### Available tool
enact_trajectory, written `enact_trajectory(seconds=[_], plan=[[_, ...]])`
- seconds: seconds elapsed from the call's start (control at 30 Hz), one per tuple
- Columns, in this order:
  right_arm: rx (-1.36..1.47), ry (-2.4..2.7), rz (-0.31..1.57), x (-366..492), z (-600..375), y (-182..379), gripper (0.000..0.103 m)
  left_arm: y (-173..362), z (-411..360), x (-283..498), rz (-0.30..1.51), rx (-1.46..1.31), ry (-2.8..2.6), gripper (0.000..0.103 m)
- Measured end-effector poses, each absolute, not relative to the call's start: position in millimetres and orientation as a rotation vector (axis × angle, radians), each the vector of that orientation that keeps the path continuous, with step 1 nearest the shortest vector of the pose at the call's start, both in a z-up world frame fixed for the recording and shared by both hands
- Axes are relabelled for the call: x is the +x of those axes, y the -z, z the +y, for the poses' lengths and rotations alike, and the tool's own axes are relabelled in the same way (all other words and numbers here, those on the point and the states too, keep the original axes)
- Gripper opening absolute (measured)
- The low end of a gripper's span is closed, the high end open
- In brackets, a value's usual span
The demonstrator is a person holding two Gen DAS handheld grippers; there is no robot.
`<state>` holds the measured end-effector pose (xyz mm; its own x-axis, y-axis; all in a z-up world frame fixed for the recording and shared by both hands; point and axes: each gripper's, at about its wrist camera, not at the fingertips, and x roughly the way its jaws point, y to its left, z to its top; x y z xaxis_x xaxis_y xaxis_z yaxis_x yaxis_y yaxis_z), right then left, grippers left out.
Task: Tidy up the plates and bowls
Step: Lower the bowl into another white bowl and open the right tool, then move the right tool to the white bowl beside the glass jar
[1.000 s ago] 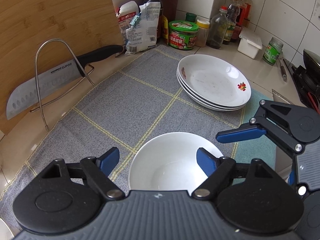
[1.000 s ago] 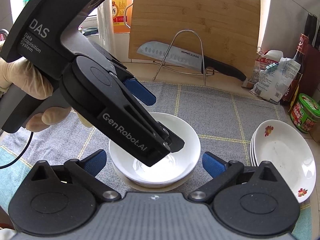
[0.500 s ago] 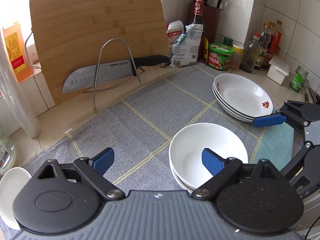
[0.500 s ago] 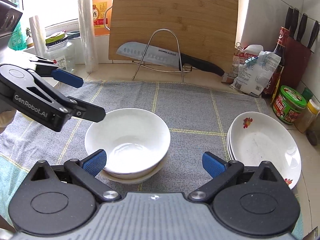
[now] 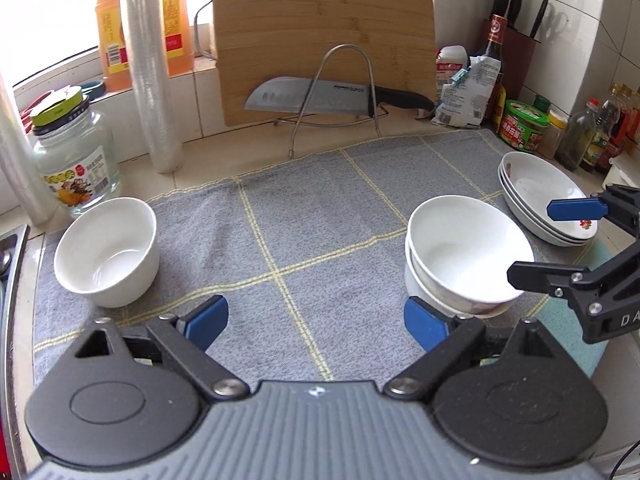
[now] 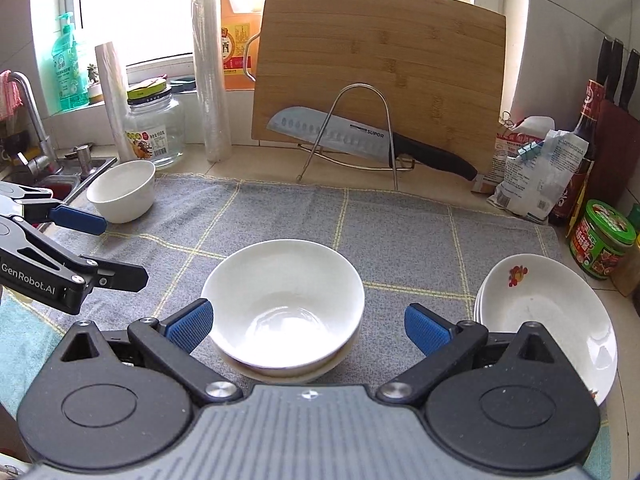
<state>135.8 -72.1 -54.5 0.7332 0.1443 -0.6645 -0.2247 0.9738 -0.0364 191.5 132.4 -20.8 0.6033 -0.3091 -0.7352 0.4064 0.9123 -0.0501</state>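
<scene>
Two white bowls sit nested as a stack (image 6: 284,300) on the grey checked cloth (image 5: 304,208), right in front of my right gripper (image 6: 308,322). That gripper stands open, its blue pads either side of the stack and apart from it. My left gripper (image 5: 316,318) is to the left of the stack (image 5: 460,256) over bare cloth. Its jaws are opening with nothing between them. A single white bowl (image 5: 106,248) stands at the cloth's far left corner. A stack of white plates (image 6: 540,312) with a red motif lies at the right.
A bamboo cutting board (image 6: 380,68) leans on the back wall behind a wire rack holding a knife (image 6: 360,136). A glass jar (image 5: 72,160) and plastic rolls stand at the back left, by the sink (image 6: 44,176). Bottles, jars and bags (image 6: 540,168) crowd the right.
My left gripper has let go of the upper bowl, now nested in the stack, and swung left away from it with wider jaws. The right gripper has stayed put.
</scene>
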Motion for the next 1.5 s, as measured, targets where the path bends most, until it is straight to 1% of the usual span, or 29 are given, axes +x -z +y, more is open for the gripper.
enact_trajectory(seconds=[0.07,0.3,0.47,0.73,1.23,1.5], plan=[[-0.127,-0.226,0.716,140.0,-64.4,52.6,0.103,20.2,145.3,187.0,0.809,0.117,0.374,0.100],[-0.142,-0.262,0.721,152.8,-22.7,46.6,0.103,27.9,197.6,196.5,0.778,0.079,0.277,0.100],[-0.166,-0.248,0.742,168.3,19.9,48.6,0.103,39.6,231.3,210.9,0.778,0.089,0.308,0.100],[-0.183,-0.267,0.783,200.4,81.6,54.6,0.103,54.1,265.8,232.6,0.776,0.122,0.328,0.100],[-0.217,-0.438,0.808,266.7,140.0,54.1,0.103,71.1,267.0,247.4,0.761,0.174,0.342,0.100],[-0.221,-0.486,0.830,281.8,153.0,62.7,0.103,75.0,262.2,254.4,0.727,0.223,0.350,0.100]])
